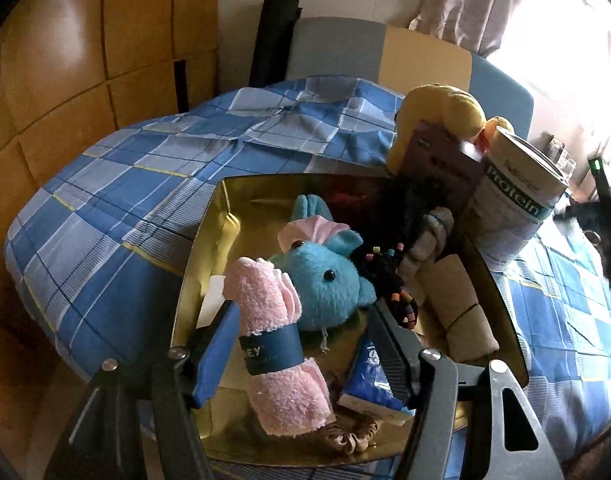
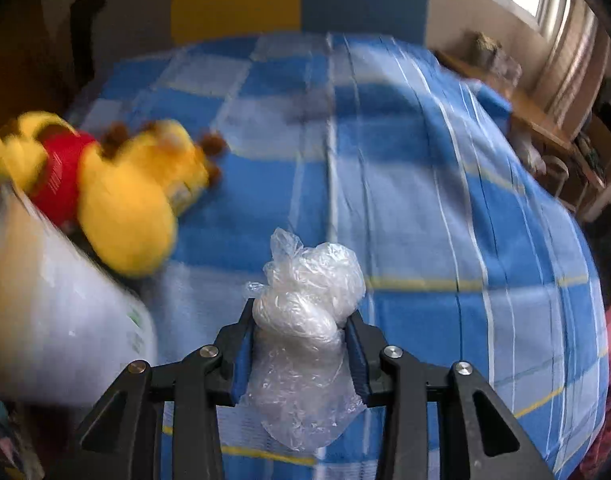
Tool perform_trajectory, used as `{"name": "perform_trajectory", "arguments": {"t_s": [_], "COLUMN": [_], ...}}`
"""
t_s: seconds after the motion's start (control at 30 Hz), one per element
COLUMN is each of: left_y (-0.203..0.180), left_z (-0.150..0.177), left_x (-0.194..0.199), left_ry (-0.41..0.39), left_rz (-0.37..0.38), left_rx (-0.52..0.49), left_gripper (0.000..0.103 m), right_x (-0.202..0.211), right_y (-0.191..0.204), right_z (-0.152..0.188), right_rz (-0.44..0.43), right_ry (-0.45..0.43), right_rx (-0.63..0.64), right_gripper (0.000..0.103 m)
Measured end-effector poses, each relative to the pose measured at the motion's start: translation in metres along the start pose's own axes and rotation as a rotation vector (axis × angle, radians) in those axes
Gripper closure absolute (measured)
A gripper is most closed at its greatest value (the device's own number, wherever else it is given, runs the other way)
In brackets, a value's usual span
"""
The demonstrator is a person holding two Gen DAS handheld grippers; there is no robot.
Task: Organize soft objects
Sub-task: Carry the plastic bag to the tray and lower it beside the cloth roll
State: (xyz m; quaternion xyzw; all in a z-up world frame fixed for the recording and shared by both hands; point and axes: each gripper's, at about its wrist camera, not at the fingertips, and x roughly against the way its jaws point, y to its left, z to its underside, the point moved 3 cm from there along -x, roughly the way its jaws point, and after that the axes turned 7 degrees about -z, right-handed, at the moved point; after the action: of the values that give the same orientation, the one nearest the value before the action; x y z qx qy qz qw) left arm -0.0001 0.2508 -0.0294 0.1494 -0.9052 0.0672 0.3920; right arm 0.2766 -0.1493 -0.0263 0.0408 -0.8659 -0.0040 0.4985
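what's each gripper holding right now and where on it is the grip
The right gripper pinches a crumpled clear plastic bag across its middle. The left gripper is open around a rolled pink towel, gripping nothing.

The left gripper (image 1: pixel 305 328) points down and forward, its two fingers spread wide; the nine o'clock pad (image 1: pixel 221 344) presses against a rolled pink towel (image 1: pixel 277 344), while the three o'clock pad stands clear of it. The right gripper (image 2: pixel 301 340) is level and clamps a crumpled clear plastic bag (image 2: pixel 305 336) between both pads.
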Motion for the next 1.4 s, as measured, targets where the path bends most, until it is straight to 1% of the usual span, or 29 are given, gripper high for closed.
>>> {"name": "perform_trajectory", "arguments": {"t_s": [0.23,0.3,0.37,0.43,0.53,0.63,0.7,0.8,0.9,1.03,1.1,1.4], "left_y": [0.0,-0.001,-0.001,-0.001,-0.001,-0.001,0.001,0.002,0.003,0.002,0.003,0.002], "left_z": [0.002,0.001,0.002,0.001,0.001,0.001,0.001,0.0,-0.001,-0.001,-0.002,-0.001], "left_x": [0.002,0.002,0.003,0.003,0.003,0.005,0.006,0.009,0.012,0.015,0.018,0.026], "left_ry": [-0.003,-0.003,-0.005,-0.003,-0.004,-0.009,-0.015,-0.019,-0.027,-0.032,-0.04,-0.053], "left_rz": [0.008,0.012,0.013,0.014,0.014,0.009,0.004,0.003,-0.001,0.0,-0.005,-0.009], "left_rx": [-0.003,-0.001,-0.002,-0.003,-0.004,-0.004,-0.002,0.004,0.001,0.002,0.001,0.003], "left_gripper": [0.036,0.036,0.036,0.036,0.036,0.036,0.036,0.036,0.036,0.036,0.034,0.03], "right_x": [0.031,0.04,0.05,0.058,0.069,0.076,0.078,0.081,0.077,0.074,0.072,0.075], "right_y": [0.058,0.076,0.101,0.128,0.174,0.215,0.236,0.267,0.287,0.295,0.298,0.299], "right_z": [-0.063,-0.074,-0.087,-0.093,-0.093,-0.078,-0.066,-0.038,-0.013,0.016,0.027,0.089], "right_rz": [0.003,0.001,-0.033,-0.076,-0.175,-0.268,-0.309,-0.363,-0.396,-0.442,-0.46,-0.495], "right_ry": [-0.108,-0.142,-0.183,-0.209,-0.234,-0.235,-0.229,-0.206,-0.175,-0.14,-0.126,-0.073], "right_rx": [0.08,0.09,0.119,0.162,0.233,0.306,0.354,0.434,0.504,0.529,0.53,0.552], "right_gripper": [0.064,0.064,0.064,0.064,0.064,0.064,0.064,0.064,0.064,0.064,0.064,0.064]}}
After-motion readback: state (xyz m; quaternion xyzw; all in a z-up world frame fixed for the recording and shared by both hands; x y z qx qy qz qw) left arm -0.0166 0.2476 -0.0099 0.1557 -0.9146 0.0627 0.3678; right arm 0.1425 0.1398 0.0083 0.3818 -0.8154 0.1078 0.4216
